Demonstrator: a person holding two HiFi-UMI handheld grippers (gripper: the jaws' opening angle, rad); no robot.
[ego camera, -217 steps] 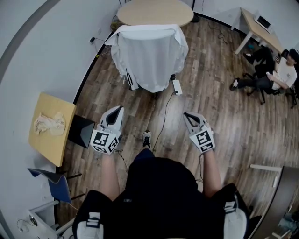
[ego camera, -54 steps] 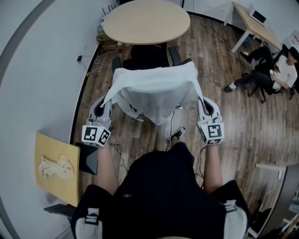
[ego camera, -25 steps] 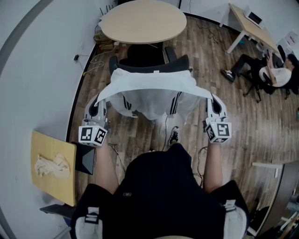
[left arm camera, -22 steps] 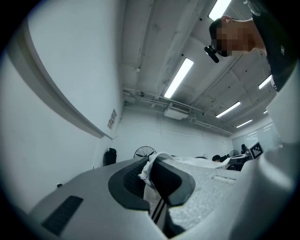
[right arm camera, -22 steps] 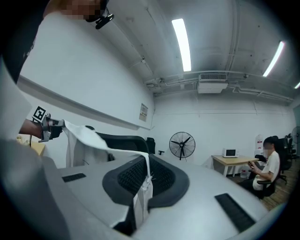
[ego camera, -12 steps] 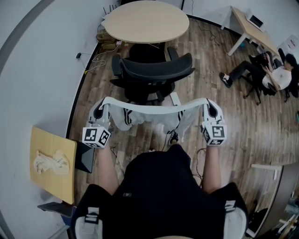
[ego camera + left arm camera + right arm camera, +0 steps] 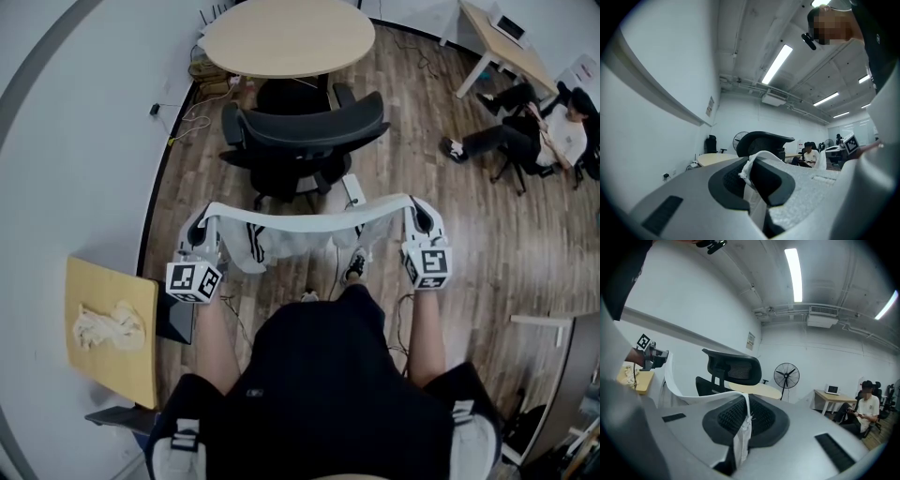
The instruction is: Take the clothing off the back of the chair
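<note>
A white garment (image 7: 309, 217) with dark stripes hangs stretched between my two grippers, clear of the black office chair (image 7: 305, 131) behind it. My left gripper (image 7: 201, 227) is shut on the garment's left end, and white cloth (image 7: 751, 169) shows pinched between its pads in the left gripper view. My right gripper (image 7: 418, 220) is shut on the right end; a fold of cloth (image 7: 743, 427) sits in its jaws in the right gripper view. The chair's backrest (image 7: 733, 369) is bare. The garment's lower part sags below the taut top edge.
A round wooden table (image 7: 289, 36) stands behind the chair. A small yellow table (image 7: 108, 328) with a crumpled cloth is at my left by the wall. A seated person (image 7: 553, 131) and a desk (image 7: 502, 47) are at the far right. Cables lie on the wood floor.
The garment came off the chair back and moved toward me, held taut between both grippers, which sank a little. The chair's backrest now shows uncovered.
</note>
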